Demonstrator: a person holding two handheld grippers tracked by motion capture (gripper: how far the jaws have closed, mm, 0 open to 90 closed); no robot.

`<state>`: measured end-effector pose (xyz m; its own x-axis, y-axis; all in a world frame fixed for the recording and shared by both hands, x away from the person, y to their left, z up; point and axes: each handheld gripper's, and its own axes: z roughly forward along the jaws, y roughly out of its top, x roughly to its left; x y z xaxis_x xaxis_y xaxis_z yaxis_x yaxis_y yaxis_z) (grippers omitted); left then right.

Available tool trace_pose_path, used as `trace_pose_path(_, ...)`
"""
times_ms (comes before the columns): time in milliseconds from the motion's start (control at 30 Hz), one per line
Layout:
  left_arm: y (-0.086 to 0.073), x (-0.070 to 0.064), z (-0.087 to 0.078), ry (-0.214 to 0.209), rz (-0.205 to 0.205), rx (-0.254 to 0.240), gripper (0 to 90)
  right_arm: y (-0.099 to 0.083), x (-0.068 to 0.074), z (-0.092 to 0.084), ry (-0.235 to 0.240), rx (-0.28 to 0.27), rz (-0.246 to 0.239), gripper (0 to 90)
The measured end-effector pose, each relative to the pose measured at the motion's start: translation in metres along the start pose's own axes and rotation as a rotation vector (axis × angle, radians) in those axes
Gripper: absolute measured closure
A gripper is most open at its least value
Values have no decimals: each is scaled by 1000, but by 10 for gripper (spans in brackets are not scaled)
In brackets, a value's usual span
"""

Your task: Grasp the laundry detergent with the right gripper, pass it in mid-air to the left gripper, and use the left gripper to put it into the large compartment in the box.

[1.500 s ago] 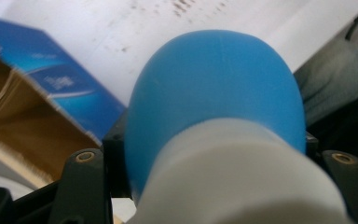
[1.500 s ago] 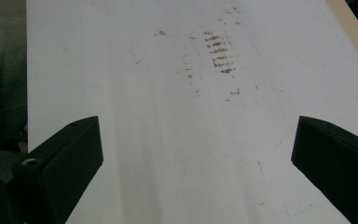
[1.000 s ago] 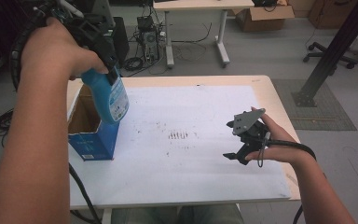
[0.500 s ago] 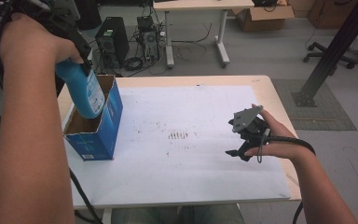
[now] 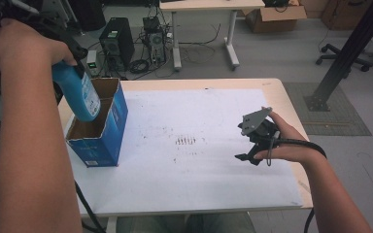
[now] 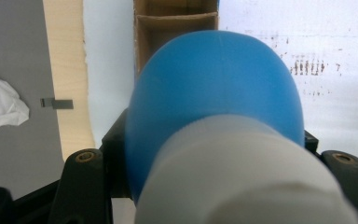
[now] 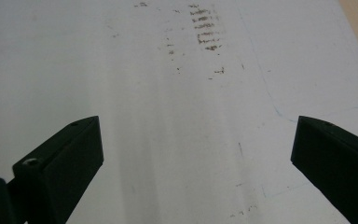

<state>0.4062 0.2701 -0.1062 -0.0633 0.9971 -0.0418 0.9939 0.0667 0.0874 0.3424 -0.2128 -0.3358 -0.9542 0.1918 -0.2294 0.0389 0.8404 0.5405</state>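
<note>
A blue plastic bottle (image 5: 80,94) with a white cap (image 6: 242,177) hangs bottom-down over the open blue cardboard box (image 5: 102,138) at the table's left. My left gripper (image 5: 75,56) is shut on the bottle near its neck; in the left gripper view the bottle's blue body (image 6: 214,88) covers the box opening (image 6: 175,23) below it. My right gripper (image 5: 247,158) rests low over the white sheet (image 5: 199,165) at the right, its jaws wide apart with nothing between them (image 7: 193,154).
The white sheet (image 7: 177,116) carries brown smudge marks (image 5: 187,141) near its middle. The wooden table edge (image 5: 291,111) runs along the right. Beyond the table stand a computer tower (image 5: 114,41), another desk (image 5: 204,7) and a black post (image 5: 342,53).
The left hand has carried the bottle leftward and slightly down, from the box's right side to over its opening. The right gripper has stayed put.
</note>
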Motion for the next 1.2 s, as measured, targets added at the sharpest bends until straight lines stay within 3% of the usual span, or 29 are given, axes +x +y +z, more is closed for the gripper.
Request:
trace_pose_path(700, 5, 12, 31, -2, -2, 10, 388, 2, 3, 8, 14, 5, 5, 23)
trace_pose_path(1200, 8, 18, 80, -9, 5, 46, 388, 0, 4, 11, 23, 8, 9, 24)
